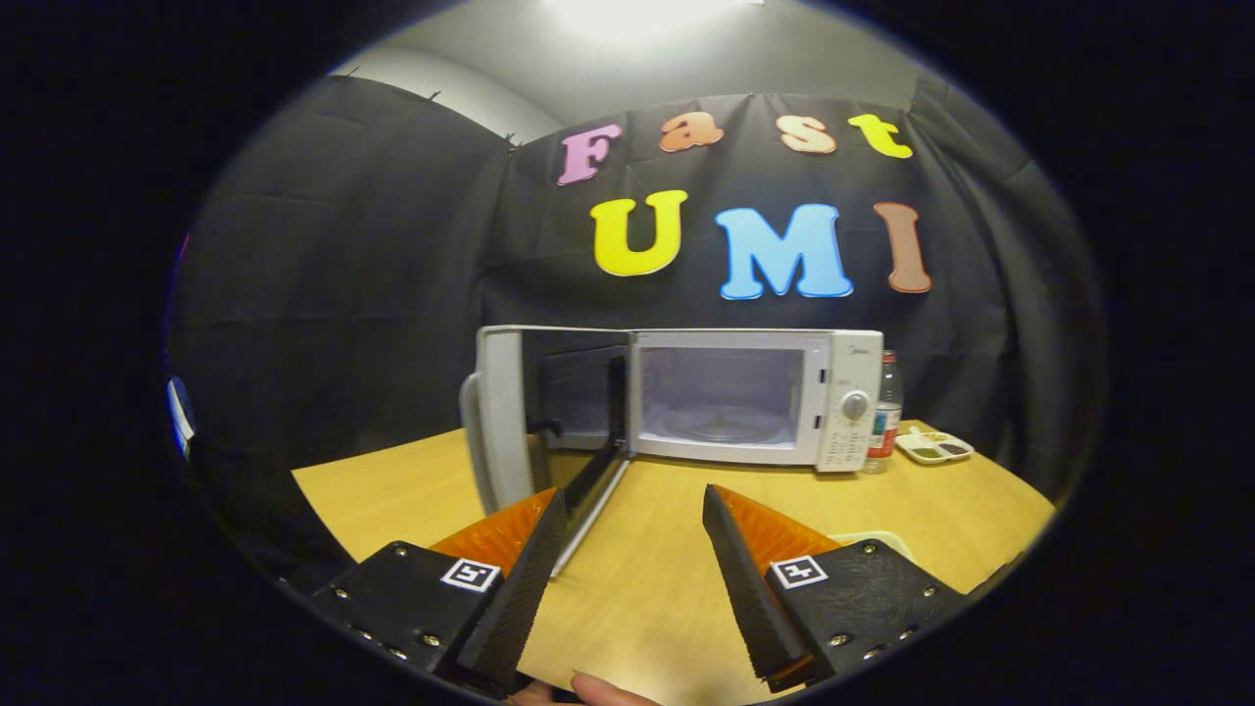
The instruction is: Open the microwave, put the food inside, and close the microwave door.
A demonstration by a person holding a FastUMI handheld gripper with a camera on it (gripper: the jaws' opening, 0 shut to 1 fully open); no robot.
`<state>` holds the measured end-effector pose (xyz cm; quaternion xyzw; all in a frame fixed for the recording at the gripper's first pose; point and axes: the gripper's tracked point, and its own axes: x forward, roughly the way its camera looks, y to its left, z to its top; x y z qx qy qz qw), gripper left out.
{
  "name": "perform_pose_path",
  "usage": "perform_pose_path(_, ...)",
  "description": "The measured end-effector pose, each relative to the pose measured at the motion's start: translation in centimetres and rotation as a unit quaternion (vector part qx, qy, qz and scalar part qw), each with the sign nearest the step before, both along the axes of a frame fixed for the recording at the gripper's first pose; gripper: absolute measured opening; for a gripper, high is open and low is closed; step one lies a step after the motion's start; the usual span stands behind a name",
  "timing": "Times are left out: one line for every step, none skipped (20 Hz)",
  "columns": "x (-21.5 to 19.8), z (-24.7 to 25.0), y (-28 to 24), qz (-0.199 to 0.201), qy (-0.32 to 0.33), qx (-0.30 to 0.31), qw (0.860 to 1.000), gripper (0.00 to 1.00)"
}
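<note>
- The microwave stands on the wooden table beyond the fingers, its door swung wide to the side; the chamber looks bare but for the turntable
- The likely food, a divided tray, sits past a bottle beside the microwave
- The gripper hangs spread apart with nothing between its fingers
- Opening looks done; fetching the food, loading it and closing the door remain

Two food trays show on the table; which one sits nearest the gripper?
The pale tray peeking out just behind one finger of the open, empty gripper. The other tray lies far off beside the bottle by the microwave.
</note>
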<state>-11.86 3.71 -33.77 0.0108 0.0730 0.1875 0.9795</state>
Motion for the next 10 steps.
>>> perform_pose_path(0.5, -0.2, -1.6, -0.009, -0.01, -0.013, 1.0, 0.85)
perform_pose_path(1.0, -0.2, -3.2, -0.019, -0.021, -0.025, 0.999, 0.85)
perform_pose_path(1.5, -0.8, -5.1, -0.031, -0.024, -0.036, 0.999, 0.85)
perform_pose_path(1.9, -1.3, -6.5, -0.041, -0.021, -0.045, 0.998, 0.85)
perform_pose_path(2.3, -1.9, -7.5, -0.046, -0.015, -0.049, 0.998, 0.85)
perform_pose_path(2.5, -2.7, -8.0, -0.043, -0.005, -0.052, 0.998, 0.85)
perform_pose_path(2.6, -3.3, -8.8, -0.045, 0.004, -0.056, 0.997, 0.85)
perform_pose_path(2.8, -3.7, -9.7, -0.051, 0.009, -0.06, 0.997, 0.85)
perform_pose_path(3.1, -4.3, -10.4, -0.055, 0.015, -0.064, 0.996, 0.85)
perform_pose_path(3.5, -4.9, -11.0, -0.058, 0.025, -0.072, 0.995, 0.85)
